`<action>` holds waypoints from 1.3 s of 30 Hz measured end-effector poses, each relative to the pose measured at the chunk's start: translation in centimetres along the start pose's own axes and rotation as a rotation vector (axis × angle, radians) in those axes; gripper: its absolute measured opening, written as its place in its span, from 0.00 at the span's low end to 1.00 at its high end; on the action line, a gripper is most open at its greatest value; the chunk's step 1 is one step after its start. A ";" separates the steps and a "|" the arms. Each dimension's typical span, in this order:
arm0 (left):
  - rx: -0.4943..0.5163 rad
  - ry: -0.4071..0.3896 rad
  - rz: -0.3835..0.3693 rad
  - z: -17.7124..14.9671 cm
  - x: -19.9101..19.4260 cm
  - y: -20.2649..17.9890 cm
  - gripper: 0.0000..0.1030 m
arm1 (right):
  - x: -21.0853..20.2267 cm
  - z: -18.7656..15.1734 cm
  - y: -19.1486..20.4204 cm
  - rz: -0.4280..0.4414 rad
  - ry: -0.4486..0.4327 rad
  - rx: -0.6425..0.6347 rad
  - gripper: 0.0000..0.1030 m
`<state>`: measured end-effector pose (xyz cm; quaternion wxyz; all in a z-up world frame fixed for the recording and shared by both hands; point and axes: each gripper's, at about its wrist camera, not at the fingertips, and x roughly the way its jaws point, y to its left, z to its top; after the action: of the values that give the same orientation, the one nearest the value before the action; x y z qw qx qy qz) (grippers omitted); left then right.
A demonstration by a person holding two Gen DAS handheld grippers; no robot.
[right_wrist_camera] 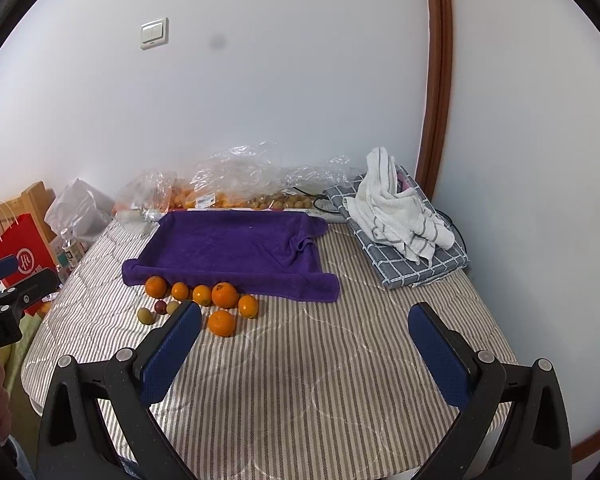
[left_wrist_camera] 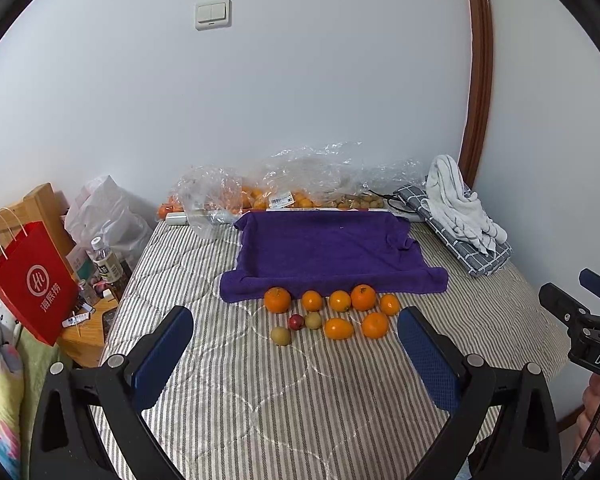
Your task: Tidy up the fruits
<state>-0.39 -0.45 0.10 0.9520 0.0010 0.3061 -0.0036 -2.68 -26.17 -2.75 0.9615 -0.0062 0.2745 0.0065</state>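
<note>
Several oranges (left_wrist_camera: pixel 277 299) (right_wrist_camera: pixel 224 295) lie in a loose cluster on the striped bed, just in front of a purple towel-covered tray (left_wrist_camera: pixel 328 252) (right_wrist_camera: pixel 228 246). Beside them lie a small red fruit (left_wrist_camera: pixel 296 322) (right_wrist_camera: pixel 160 306) and two greenish-brown fruits (left_wrist_camera: pixel 280 335) (right_wrist_camera: pixel 145 315). My left gripper (left_wrist_camera: pixel 296 356) is open and empty, hovering short of the fruit cluster. My right gripper (right_wrist_camera: pixel 304 354) is open and empty, to the right of the cluster; its left finger (right_wrist_camera: pixel 172 356) hides part of the fruit. Each gripper shows at the edge of the other's view.
Clear plastic bags of more fruit (left_wrist_camera: pixel 276 194) (right_wrist_camera: pixel 220 194) line the wall behind the tray. A white towel on folded checked cloth (left_wrist_camera: pixel 460 216) (right_wrist_camera: pixel 400 220) lies at the back right. A red paper bag (left_wrist_camera: pixel 32 280), a bottle (left_wrist_camera: pixel 106 260) and a wooden stand sit off the bed's left edge.
</note>
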 end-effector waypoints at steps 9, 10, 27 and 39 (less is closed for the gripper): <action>-0.001 -0.001 -0.001 -0.1 -0.1 0.0 1.00 | 0.0 -0.1 0.0 -0.002 0.000 -0.001 0.99; -0.001 0.000 -0.001 -0.1 -0.1 0.0 1.00 | 0.0 -0.1 0.0 -0.002 0.000 0.000 0.99; 0.001 0.002 0.004 -0.8 -0.3 -0.3 1.00 | 0.5 -0.6 0.0 -0.001 0.008 0.006 0.99; -0.008 0.013 0.003 -1.0 0.1 0.5 1.00 | 1.0 -0.8 0.9 0.004 0.018 -0.004 0.99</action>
<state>-0.85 0.06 -0.77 0.9500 -0.0023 0.3122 -0.0010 -2.31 -25.29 -3.98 0.9590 -0.0076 0.2832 0.0087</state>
